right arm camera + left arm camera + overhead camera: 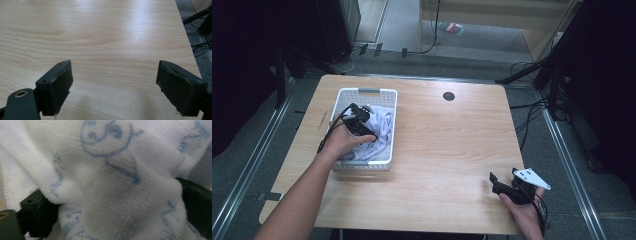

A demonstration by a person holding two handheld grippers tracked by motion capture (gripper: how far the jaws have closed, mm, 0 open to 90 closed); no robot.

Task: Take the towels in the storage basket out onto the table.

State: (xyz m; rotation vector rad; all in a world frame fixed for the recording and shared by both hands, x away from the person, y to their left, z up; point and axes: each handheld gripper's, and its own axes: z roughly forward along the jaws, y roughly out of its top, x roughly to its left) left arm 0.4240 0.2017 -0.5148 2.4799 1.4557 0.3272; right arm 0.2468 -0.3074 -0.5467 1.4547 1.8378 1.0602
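Your left gripper (368,131) sits inside the white slotted plastic basket (368,91), which stands on the left half of the light wooden table (452,145), toward its far edge. The basket holds the white knitted cloth with pale blue drawings (379,131), bunched loosely against the basket's right wall and near wall. Your left hand (341,140) comes in over the near left corner of the basket, and the gripper's black body points toward the right, down into the cloth.

In the left gripper view, the cloth (112,185) lies directly between the two black jaws. It bulges up through the gap and folds over both jaw tips, so that only the outer part of each jaw shows at the lower left and at the right edge. The jaws stand far apart with the thick fold of fabric filling the space between them. The fabric hides both pads, so you cannot tell from that view whether they already press on the cloth or merely straddle it.

Your right gripper (503,184) rests at the near right corner of the table, well apart from the basket and the cloth. Your right hand (524,212) holds it from the near edge, with the grey three-cornered plate on top. In the right gripper view, its jaws stand wide apart over bare wood grain, and nothing lies between them (113,85).
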